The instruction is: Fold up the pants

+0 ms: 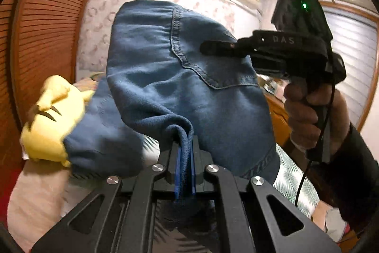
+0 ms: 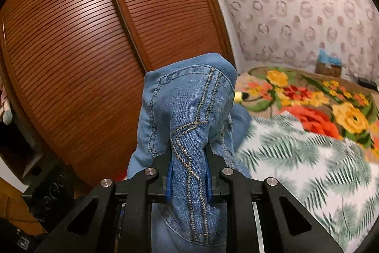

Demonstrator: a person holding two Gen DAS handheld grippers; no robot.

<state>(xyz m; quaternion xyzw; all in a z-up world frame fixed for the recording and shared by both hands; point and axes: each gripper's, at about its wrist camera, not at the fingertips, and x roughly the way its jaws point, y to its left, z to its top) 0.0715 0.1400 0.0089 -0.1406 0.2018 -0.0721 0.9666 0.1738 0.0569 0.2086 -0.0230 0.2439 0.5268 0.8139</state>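
Note:
Blue denim pants [image 1: 165, 68] hang lifted in the air between both grippers. My left gripper [image 1: 186, 148] is shut on a thin folded edge of the fabric, which bunches between its blue pads. In the right wrist view my right gripper [image 2: 188, 153] is shut on a thick stitched part of the pants [image 2: 187, 106], near a seam and pocket. The left wrist view also shows the right gripper [image 1: 213, 48] from the side, held by a hand [image 1: 305, 110] and reaching onto the cloth by the back pocket. The lower part of the pants is hidden.
A yellow plush toy [image 1: 47, 120] lies at the left beside the hanging cloth. Below is a bed with a palm-leaf sheet [image 2: 308, 170] and a floral blanket [image 2: 308, 98]. Brown louvred wardrobe doors [image 2: 94, 39] stand close on the left. A small box [image 2: 328, 65] sits by the far wall.

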